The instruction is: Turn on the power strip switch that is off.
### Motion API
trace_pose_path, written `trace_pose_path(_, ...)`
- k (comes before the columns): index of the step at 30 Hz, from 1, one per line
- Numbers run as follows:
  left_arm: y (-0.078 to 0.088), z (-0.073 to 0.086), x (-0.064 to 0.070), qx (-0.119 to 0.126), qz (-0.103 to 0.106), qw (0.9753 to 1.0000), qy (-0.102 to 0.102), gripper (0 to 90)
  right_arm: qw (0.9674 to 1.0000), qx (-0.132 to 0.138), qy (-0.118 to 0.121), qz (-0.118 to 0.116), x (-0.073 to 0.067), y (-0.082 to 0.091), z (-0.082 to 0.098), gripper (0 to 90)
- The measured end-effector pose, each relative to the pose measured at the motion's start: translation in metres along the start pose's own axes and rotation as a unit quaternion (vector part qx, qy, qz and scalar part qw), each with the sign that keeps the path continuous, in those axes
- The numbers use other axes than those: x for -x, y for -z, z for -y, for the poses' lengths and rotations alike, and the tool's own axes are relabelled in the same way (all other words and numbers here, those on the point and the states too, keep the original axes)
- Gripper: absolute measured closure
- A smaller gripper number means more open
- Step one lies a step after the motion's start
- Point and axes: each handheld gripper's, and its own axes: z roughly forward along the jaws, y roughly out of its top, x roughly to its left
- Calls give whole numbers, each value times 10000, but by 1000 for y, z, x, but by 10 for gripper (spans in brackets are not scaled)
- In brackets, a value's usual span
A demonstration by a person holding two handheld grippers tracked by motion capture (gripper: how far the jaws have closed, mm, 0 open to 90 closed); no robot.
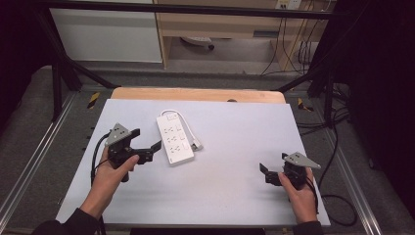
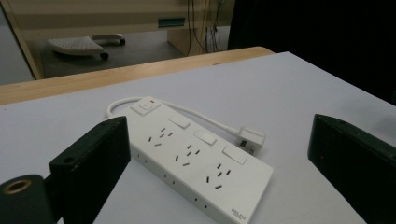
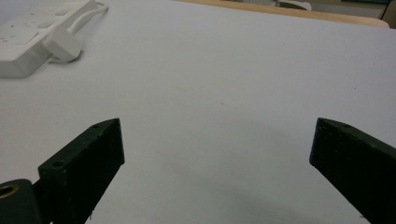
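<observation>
Strip [image 1: 173, 138]: flat on bench [image 1: 235, 186], sockets up, reachable.
Left gripper [image 1: 149, 148]: fingers released, facing strip.
Right gripper [image 1: 266, 172]: released, well apart.

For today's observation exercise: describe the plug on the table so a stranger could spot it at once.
Start at the pale sheet covering the table, then find the white power strip left of its middle. The plug lies against the strip's right side, on the end of a thin white cable: small and blocky beside the long strip.
</observation>
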Motion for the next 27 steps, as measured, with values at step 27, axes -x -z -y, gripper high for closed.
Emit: trace_pose_path(27,-42,6,-9,-172,23,9996,214,82,9999,-112,1,-56,0,-5,1,33)
